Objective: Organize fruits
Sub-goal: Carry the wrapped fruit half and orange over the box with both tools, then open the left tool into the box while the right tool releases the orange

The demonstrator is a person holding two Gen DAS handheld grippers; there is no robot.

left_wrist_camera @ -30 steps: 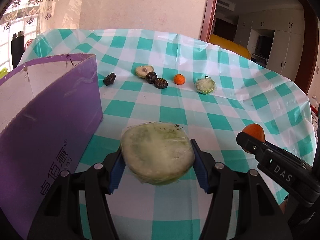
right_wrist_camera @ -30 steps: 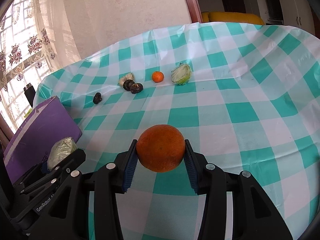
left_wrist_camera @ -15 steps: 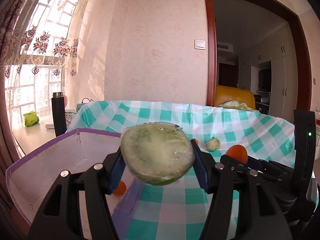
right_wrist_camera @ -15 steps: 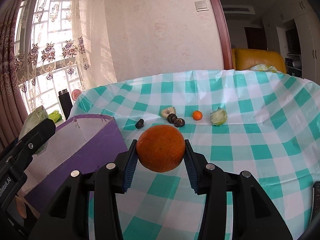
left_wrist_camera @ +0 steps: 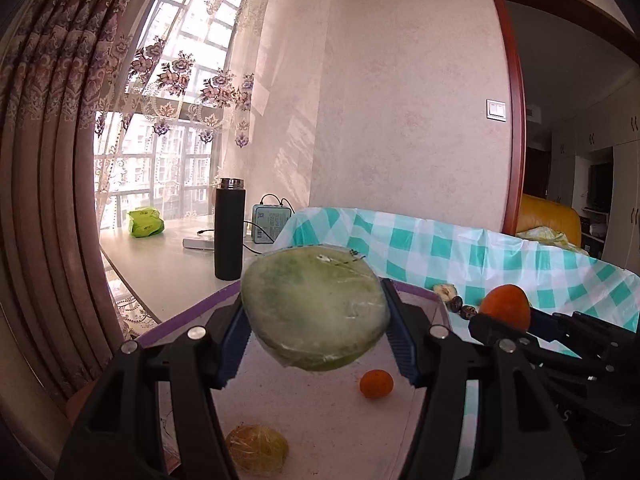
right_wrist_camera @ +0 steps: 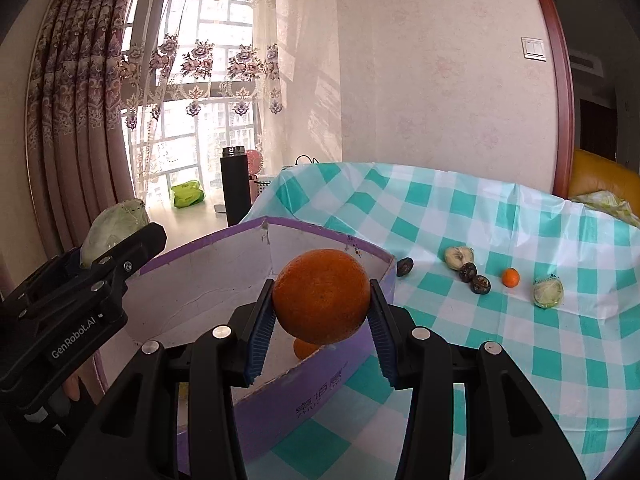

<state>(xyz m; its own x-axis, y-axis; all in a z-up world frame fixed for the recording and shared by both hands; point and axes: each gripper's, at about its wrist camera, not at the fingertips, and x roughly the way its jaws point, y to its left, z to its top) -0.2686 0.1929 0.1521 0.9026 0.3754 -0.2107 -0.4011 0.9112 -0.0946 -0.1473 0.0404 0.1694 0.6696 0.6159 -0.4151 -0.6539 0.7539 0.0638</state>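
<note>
Table under a teal-checked cloth [right_wrist_camera: 500, 240]
At frame centre sits the purple box [right_wrist_camera: 320, 392]; right of it lie dark fruits [right_wrist_camera: 474, 278], a small orange [right_wrist_camera: 511, 277], a cut half [right_wrist_camera: 547, 292].

Between the ribbed blue pads [left_wrist_camera: 231, 344] of the matt black plastic left hand-held gripper [left_wrist_camera: 316, 320], a halved green melon [left_wrist_camera: 316, 312] is seen sealed in glossy, wrinkled cling film. A dull, finely pitted peel is shown by the orange [right_wrist_camera: 321, 295] in the right hand-held gripper [right_wrist_camera: 321, 312]. Below both, the cardboard box [right_wrist_camera: 344, 384] is finished purple outside and plain white inside.
</note>
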